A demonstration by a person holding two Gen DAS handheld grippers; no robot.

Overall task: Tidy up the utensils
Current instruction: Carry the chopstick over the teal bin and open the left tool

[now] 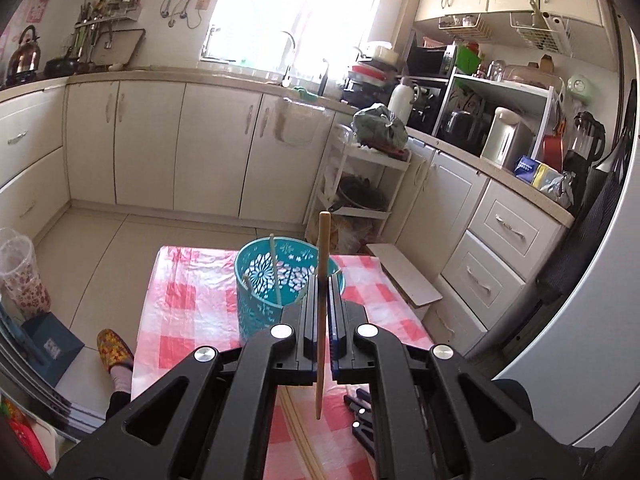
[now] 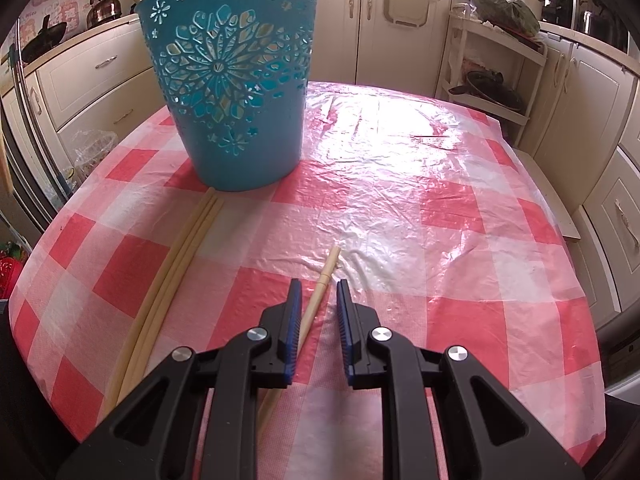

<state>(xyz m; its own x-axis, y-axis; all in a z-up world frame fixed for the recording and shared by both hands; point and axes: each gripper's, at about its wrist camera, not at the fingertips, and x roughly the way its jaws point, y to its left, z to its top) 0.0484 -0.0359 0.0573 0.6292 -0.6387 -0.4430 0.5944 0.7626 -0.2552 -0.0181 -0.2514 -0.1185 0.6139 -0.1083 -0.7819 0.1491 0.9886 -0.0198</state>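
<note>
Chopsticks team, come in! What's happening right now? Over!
Left gripper shut on a wooden chopstick, raised before the blue basket. Right gripper open around a chopstick on the table. Three more lie beside the basket. Nothing blocking.

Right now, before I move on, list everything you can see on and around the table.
basket: one, teal with cut-out flower pattern, upright on the table, a few sticks standing inside.
held chopstick: one, brown wood, upright, clamped in the left gripper in front of the basket.
loose chopsticks: about three, pale, side by side on the cloth, tips at the basket's base.
single chopstick: one, pale wood, flat on the cloth between the fingers of the right gripper, not squeezed.
tablecloth: one, pink and white check plastic, covering the table.
cabinets: cream, along the walls.
kettle: one, metal, far left counter.
person's slippered foot: one, left of the table.
</note>
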